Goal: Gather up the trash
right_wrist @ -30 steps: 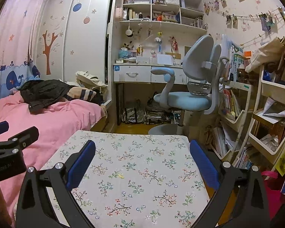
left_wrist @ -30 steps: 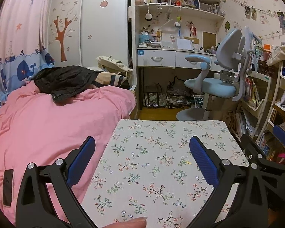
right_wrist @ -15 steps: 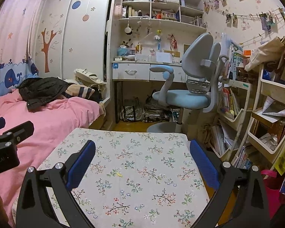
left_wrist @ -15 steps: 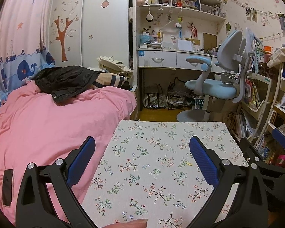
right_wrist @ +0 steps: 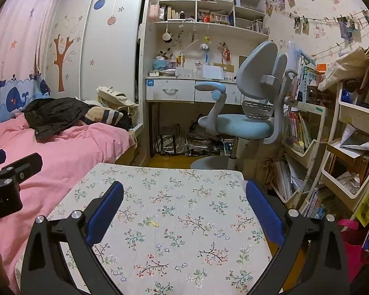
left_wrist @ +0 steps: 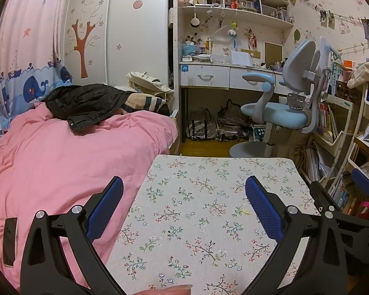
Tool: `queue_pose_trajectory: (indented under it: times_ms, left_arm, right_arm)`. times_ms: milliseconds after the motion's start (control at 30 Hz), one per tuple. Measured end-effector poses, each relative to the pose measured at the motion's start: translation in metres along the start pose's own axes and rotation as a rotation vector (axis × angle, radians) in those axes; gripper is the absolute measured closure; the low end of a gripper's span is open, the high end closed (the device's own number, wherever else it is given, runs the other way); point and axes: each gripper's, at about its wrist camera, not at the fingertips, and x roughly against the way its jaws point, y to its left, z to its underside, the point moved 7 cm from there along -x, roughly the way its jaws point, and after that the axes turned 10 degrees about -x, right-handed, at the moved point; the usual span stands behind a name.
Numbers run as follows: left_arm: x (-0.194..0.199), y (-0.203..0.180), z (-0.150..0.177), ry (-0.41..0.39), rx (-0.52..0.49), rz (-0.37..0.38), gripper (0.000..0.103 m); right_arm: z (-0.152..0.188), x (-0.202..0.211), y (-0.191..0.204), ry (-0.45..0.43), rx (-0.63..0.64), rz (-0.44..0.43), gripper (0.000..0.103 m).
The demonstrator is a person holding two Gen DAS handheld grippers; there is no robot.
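A small table with a floral cloth (left_wrist: 209, 196) fills the lower middle of both wrist views (right_wrist: 179, 209). A tiny yellow scrap (left_wrist: 245, 212) lies on the cloth; it also shows in the right wrist view (right_wrist: 155, 223). My left gripper (left_wrist: 184, 206) is open and empty above the near part of the table. My right gripper (right_wrist: 184, 206) is open and empty too, held to the right of the left one. The right gripper's body shows at the right edge of the left view (left_wrist: 351, 211).
A bed with a pink cover (left_wrist: 61, 162) lies left of the table, a black jacket (left_wrist: 83, 100) on it. A blue desk chair (right_wrist: 246, 113) and a desk (right_wrist: 184, 91) stand beyond. Shelves of books (right_wrist: 344, 147) line the right side.
Both views have shifted slightly; the table's far edge sits a little lower in the frame. Both grippers stay open and empty.
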Motion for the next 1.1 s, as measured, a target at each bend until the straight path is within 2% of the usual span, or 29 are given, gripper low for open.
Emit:
queue_pose_trajectory:
  times_ms: [1100]
  left_arm:
    - [-0.0042,0.0028,0.0043,0.007,0.008,0.008,0.007]
  right_arm:
    - [0.0076,-0.0061,-0.0049,0.021,0.0,-0.002,0.007]
